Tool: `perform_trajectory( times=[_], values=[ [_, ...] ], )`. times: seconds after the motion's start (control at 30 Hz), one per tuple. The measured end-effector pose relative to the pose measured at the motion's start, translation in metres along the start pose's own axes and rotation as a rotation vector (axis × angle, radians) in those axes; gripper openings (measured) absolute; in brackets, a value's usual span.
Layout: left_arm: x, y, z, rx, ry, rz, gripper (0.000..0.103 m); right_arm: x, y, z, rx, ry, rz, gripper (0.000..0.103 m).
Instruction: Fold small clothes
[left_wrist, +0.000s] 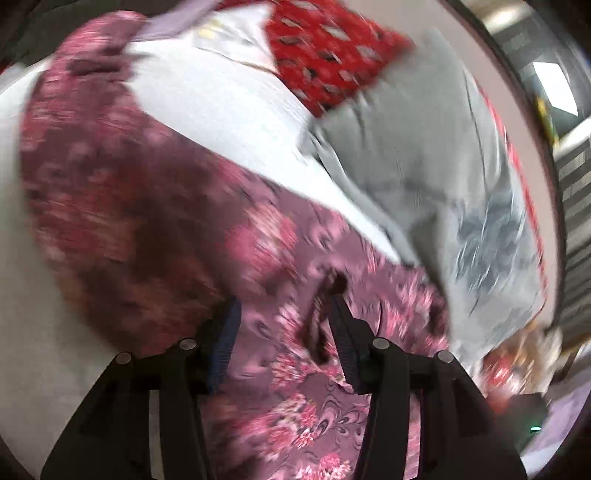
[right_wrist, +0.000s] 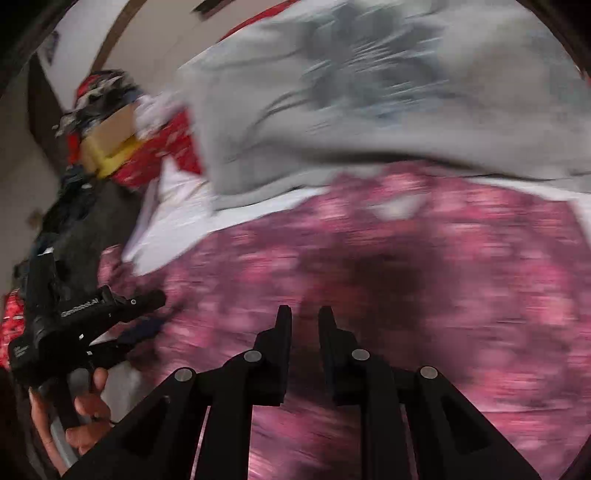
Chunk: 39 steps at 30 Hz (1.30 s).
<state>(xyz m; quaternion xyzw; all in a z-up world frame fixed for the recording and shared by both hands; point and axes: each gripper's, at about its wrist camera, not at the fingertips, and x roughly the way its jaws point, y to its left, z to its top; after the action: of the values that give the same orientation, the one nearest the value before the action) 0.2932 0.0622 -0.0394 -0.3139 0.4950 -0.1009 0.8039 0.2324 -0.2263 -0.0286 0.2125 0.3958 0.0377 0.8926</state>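
Left gripper (left_wrist: 282, 295) spread wide, a fold of the pink floral garment (left_wrist: 155, 229) between its fingers on the white sheet (left_wrist: 229, 107); right gripper (right_wrist: 304, 314) narrow, hovering over it, grey shirt (right_wrist: 369, 110) beyond.

A floral garment (right_wrist: 388, 266) lies spread on a sheet-covered surface (left_wrist: 229, 110), nearest both cameras. Beyond it, a printed sweatshirt (right_wrist: 369, 92) lies on the same surface, its near edge touching or just overlapping the floral garment. In the left wrist view, a patterned cloth (left_wrist: 328, 51) lies at the far side, left of the sweatshirt. In the right wrist view, a cardboard box (right_wrist: 110, 133) sits far left among heaped clothes.
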Motion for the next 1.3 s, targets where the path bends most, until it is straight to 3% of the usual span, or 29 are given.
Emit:
perform_trajectory(
  times=[0.07, 0.13, 0.2, 0.27, 0.3, 0.4, 0.57, 0.77, 0.8, 0.83, 0.9, 1.17, 1.3],
  values=[
    [-0.019, 0.019, 0.012, -0.047, -0.044, -0.002, 0.056, 0.02, 0.014, 0.0, -0.024, 0.012, 0.011, 0.017],
    [-0.037, 0.042, 0.033, -0.041, -0.085, 0.048, 0.064, 0.048, 0.022, -0.008, -0.061, 0.076, -0.021, 0.019],
    [-0.049, 0.066, 0.056, -0.021, -0.117, 0.153, 0.064, 0.047, 0.024, -0.023, -0.111, -0.012, -0.03, 0.019],
    [-0.065, 0.096, 0.085, -0.034, -0.162, 0.227, 0.065, 0.046, 0.024, -0.023, -0.106, -0.019, -0.026, 0.02],
    [-0.07, 0.112, 0.1, -0.05, -0.175, 0.255, 0.071, 0.045, 0.023, -0.023, -0.1, -0.019, -0.018, 0.02],
    [-0.069, 0.152, 0.141, -0.121, -0.162, 0.314, 0.075, 0.045, 0.023, -0.023, -0.092, -0.023, -0.008, 0.02],
    [-0.042, 0.173, 0.171, -0.135, -0.084, 0.227, 0.075, 0.044, 0.021, -0.024, -0.097, -0.027, -0.01, 0.02],
    [0.001, 0.153, 0.19, -0.084, -0.021, 0.228, 0.076, 0.042, 0.015, -0.025, -0.083, -0.027, 0.008, 0.02],
    [0.001, 0.15, 0.193, -0.086, -0.044, 0.232, 0.072, 0.042, 0.015, -0.025, -0.079, -0.027, 0.013, 0.02],
    [0.0, 0.148, 0.194, -0.084, -0.055, 0.221, 0.047, 0.042, 0.014, -0.025, -0.076, -0.027, 0.015, 0.02],
    [-0.001, 0.142, 0.196, -0.091, -0.031, 0.174, 0.013, 0.042, 0.014, -0.024, -0.072, -0.027, 0.02, 0.02],
    [-0.031, 0.089, 0.182, -0.036, -0.059, 0.091, 0.009, 0.035, 0.018, -0.019, -0.076, 0.015, -0.005, 0.02],
    [-0.037, 0.048, 0.162, 0.041, -0.053, 0.07, 0.009, 0.01, 0.009, -0.019, -0.076, -0.001, -0.051, 0.028]
  ],
)
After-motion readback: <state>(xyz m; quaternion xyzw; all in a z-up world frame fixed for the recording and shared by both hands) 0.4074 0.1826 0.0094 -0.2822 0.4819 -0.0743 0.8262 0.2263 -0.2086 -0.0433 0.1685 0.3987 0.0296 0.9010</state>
